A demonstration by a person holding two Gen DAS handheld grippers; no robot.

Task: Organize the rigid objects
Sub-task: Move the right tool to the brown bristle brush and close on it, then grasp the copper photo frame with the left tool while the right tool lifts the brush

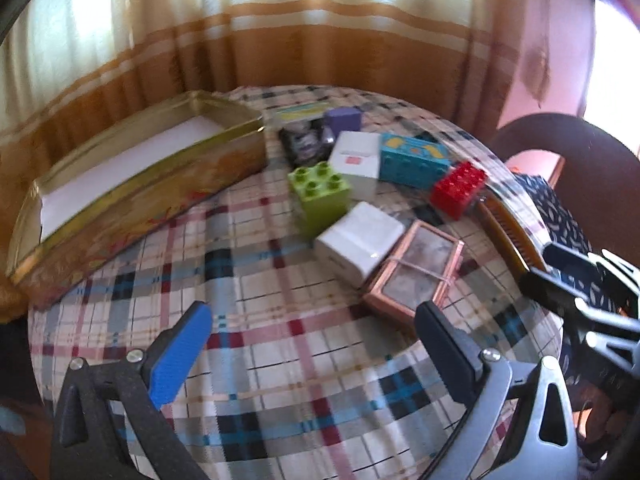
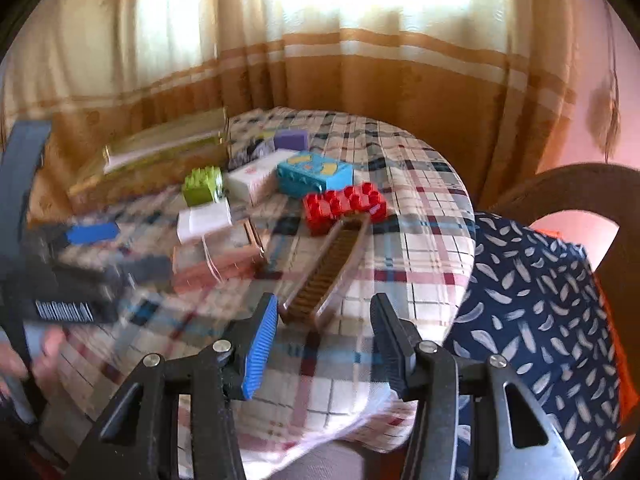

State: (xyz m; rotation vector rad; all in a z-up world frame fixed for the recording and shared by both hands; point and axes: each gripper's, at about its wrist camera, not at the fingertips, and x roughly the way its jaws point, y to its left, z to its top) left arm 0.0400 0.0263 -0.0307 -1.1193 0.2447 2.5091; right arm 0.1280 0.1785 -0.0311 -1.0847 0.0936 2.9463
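Both grippers, left (image 1: 312, 344) & right (image 2: 324, 344), wide open, holding nothing. Comb (image 2: 328, 272) lies near the table edge (image 2: 448, 312); a sloppy grab prob knocks it off.

Both wrist cameras look forward and down, close over the table (image 1: 280, 360); both share the red block (image 2: 346, 206).

Right gripper (image 2: 324, 336) jaws apart, brown comb (image 2: 326, 272) ahead
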